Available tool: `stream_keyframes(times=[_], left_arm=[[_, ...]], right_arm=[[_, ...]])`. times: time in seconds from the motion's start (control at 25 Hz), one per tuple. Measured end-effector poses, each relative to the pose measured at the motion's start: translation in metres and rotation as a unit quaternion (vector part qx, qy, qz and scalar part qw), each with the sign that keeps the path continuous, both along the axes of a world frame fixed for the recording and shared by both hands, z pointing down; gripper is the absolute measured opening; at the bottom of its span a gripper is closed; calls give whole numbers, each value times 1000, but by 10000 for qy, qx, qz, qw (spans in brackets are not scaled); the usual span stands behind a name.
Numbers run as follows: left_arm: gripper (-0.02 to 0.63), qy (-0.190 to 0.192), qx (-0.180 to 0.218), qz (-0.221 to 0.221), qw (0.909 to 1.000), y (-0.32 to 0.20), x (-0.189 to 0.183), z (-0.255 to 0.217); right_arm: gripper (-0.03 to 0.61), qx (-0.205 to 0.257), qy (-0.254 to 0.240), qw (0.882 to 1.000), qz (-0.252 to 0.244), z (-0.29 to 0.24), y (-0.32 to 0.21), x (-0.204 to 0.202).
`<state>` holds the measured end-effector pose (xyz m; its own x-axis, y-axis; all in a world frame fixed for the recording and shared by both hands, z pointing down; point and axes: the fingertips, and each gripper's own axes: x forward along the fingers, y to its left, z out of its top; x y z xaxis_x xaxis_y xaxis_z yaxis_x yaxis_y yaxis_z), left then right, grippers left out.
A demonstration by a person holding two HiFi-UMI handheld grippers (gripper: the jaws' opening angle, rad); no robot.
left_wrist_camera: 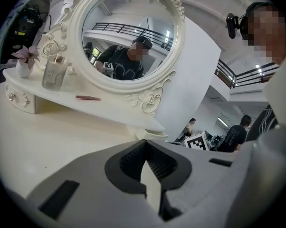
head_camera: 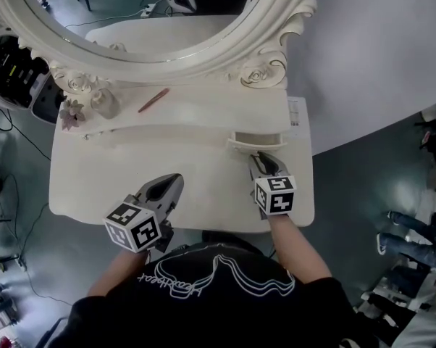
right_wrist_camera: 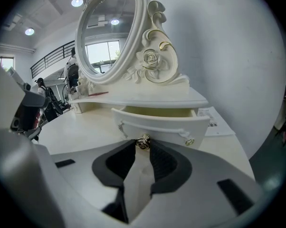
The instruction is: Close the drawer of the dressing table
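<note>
The dressing table's (head_camera: 95, 180) small right drawer (head_camera: 258, 140) stands pulled out from under the raised shelf, its cream front (right_wrist_camera: 157, 125) facing me. My right gripper (head_camera: 260, 156) sits right at that front. In the right gripper view the gripper (right_wrist_camera: 143, 145) has its two tips closed on the drawer's gold knob (right_wrist_camera: 143, 142). My left gripper (head_camera: 176, 180) hovers over the tabletop to the left, well apart from the drawer. In the left gripper view its jaws (left_wrist_camera: 145, 144) meet at the tips with nothing between them.
An oval mirror (head_camera: 160, 13) in a carved white frame stands at the back. On the shelf are a perfume bottle (head_camera: 106, 101), a small flower vase (head_camera: 69, 113) and a reddish stick (head_camera: 153, 100). A printed sheet (head_camera: 296, 111) lies at the right edge. A second small drawer (left_wrist_camera: 19, 98) sits at the far left.
</note>
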<state>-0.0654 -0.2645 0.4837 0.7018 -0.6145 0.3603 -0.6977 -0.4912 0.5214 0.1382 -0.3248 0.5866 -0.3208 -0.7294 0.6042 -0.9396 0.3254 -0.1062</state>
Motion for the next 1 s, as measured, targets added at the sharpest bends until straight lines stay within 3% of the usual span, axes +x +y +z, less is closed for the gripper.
stream_keyframes(times=[1.0], left_arm=[[3, 3, 43, -194, 9998, -19, -7, -2]], right_arm=[[100, -3, 26, 10000, 25, 4, -36, 5]])
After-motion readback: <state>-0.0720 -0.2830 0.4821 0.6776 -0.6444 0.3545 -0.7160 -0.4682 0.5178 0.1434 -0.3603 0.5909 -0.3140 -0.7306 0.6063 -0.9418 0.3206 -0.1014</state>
